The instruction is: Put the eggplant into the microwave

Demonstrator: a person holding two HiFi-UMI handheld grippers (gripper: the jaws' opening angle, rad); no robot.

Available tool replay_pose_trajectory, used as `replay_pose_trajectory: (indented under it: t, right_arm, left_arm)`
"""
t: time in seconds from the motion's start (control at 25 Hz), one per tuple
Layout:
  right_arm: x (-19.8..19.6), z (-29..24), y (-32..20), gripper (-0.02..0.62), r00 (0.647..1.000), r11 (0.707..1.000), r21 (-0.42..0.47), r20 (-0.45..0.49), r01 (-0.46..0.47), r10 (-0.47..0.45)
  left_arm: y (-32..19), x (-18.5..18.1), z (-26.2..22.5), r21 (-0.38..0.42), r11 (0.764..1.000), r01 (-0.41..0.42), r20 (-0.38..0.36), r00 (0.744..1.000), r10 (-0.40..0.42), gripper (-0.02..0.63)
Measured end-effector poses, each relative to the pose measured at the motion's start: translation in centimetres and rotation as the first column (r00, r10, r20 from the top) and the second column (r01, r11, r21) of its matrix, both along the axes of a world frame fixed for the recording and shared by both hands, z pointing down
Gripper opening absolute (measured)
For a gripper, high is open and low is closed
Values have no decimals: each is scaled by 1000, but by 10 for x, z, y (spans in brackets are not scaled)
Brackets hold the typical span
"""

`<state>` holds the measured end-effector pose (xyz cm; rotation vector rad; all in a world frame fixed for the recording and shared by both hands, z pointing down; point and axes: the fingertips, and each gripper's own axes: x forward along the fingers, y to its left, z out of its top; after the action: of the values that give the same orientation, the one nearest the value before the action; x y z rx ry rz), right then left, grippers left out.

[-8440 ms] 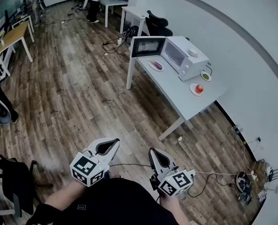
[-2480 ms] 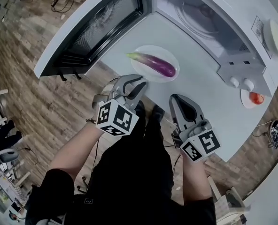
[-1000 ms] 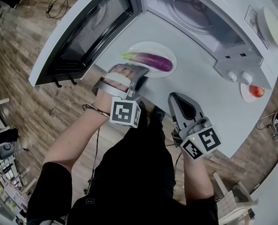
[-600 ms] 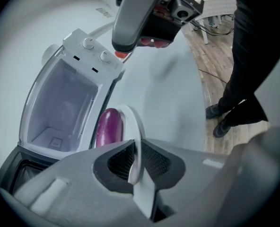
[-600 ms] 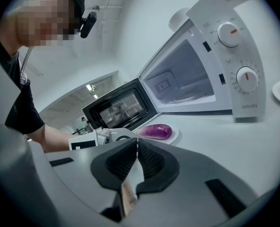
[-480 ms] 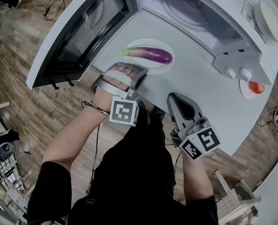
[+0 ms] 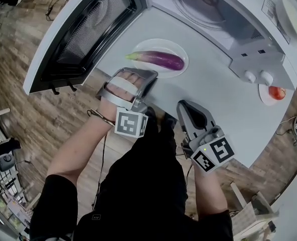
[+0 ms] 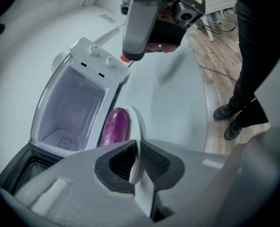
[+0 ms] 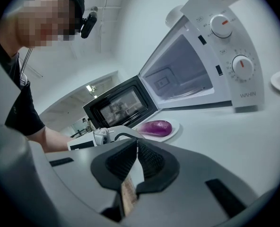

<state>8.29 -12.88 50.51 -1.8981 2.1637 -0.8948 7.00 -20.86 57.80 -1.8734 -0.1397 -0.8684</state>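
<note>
One eggplant [image 7: 156, 60] lies lengthwise on a shallow white plate [image 7: 163, 45], which sits on the table [image 7: 213, 99] just in front of the microwave [image 7: 249, 59]; the door [image 7: 83, 34] is swung wide, so the cavity is open and holds only its glass turntable [image 7: 203, 6]; the left claw [image 7: 149, 78] is closed on the plate's near rim, the thin white edge running between its pads in the left gripper view, a hold that looks meant to carry plate and eggplant in together rather than pinch the soft fruit; the right claw [image 7: 187, 107] is pressed together with nothing between, held back over the table's near edge, apart from the plate; a second small plate [image 7: 265, 95] to the right, by the microwave's dials, carries a red tomato [image 7: 275, 92].
</note>
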Motion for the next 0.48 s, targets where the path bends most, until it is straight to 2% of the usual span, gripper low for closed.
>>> replay_pose_trajectory:
  t: [0.48]
  right_arm:
    - [0,-2,-1,18,1000,1000,2,-3,7,-7]
  left_arm:
    - [3,0,-15,31,999,-17,-88,996,19,18]
